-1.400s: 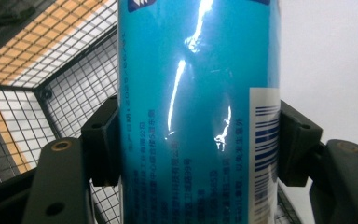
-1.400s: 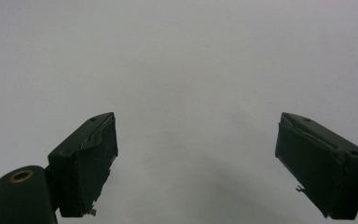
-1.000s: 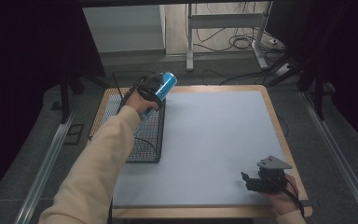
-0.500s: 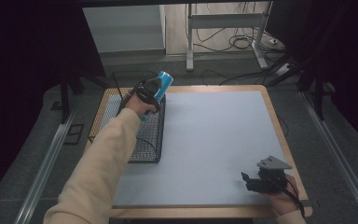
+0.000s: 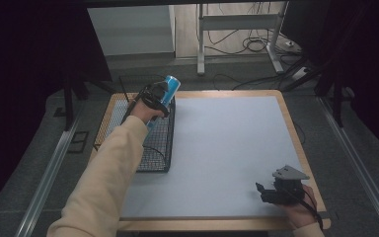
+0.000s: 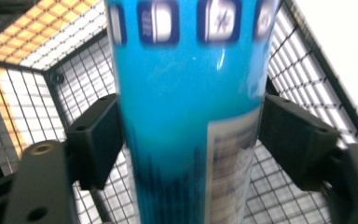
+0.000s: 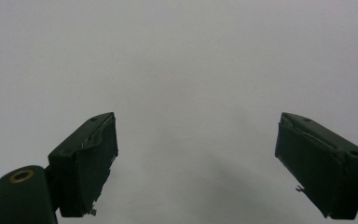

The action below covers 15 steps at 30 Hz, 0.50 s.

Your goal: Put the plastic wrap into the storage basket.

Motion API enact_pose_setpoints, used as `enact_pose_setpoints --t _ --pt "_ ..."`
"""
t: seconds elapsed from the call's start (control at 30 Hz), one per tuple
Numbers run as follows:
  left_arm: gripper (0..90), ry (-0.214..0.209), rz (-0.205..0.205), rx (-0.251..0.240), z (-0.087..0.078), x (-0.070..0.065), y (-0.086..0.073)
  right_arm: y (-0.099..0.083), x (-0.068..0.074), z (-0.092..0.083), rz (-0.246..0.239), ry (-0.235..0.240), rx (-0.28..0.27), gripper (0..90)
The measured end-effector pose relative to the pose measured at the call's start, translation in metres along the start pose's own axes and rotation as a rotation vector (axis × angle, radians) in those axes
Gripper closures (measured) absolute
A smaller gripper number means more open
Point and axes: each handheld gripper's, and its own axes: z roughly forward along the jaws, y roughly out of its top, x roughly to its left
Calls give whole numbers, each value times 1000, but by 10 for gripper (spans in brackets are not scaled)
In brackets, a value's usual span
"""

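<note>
I have the left tool (image 5: 154, 97) clamped on the blue can (image 6: 191, 107), tilted over the wire basket (image 5: 153, 148) at the desk's (image 5: 227, 148) ten o'clock, presumably mid-transfer. My right tool (image 7: 196, 163) rests agape and empty at five o'clock. Basket walls crowd the can; mid-desk lies open.

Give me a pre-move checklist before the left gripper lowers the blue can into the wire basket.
1. Grip: left gripper jaws press both sides of the blue can: ok.
2. Can over the wire basket: ok; mesh shows behind it in the left gripper view.
3. Basket floor under the can free: cannot tell, can blocks the view.
4. Right gripper away from the basket, at the near right corner of the table: ok.
5. Right gripper open and holding nothing: ok.
</note>
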Motion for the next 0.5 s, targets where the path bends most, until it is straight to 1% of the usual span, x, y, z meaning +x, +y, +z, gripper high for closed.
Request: enact_pose_setpoints --t 0.03,0.07,0.1,0.17,0.2,0.23,0.27,0.33,0.37,0.4,0.43,0.47,0.5 --pt "194 -2 -18 20 1 1 -5 0 0 0 -1 0 2 132" --pt "173 -8 -32 24 1 1 -8 -1 0 0 -1 0 3 132" --pt "156 -19 -45 15 -1 2 -11 -1 0 -1 -2 0 3 132" --pt "131 -51 -63 -23 -7 3 -19 -2 -1 -1 1 -1 3 132" --pt "129 -51 -63 -23 -7 3 -19 -2 -1 -1 1 -1 3 132" --pt "122 -77 -71 -69 -17 2 -27 -1 -1 -1 5 -3 1 132" --pt "120 -74 -64 -86 -23 1 -31 -1 -1 -1 4 -4 1 132" --pt "115 -77 -52 -137 -36 -3 -38 -1 0 -1 -2 -4 2 132" --pt "117 -88 -50 -158 -43 -5 -41 -1 1 -1 -3 -2 4 132" --pt "118 -109 -46 -171 -48 -7 -44 -1 1 -1 -7 -3 4 132" --pt "118 -109 -46 -171 -48 -7 -44 -1 1 -2 -10 -4 4 132" --pt "116 -152 -33 -180 -57 -13 -50 -1 2 -2 -9 -5 1 132" --pt "114 -158 -27 -186 -62 -16 -53 -1 2 -2 -8 -5 -2 132"
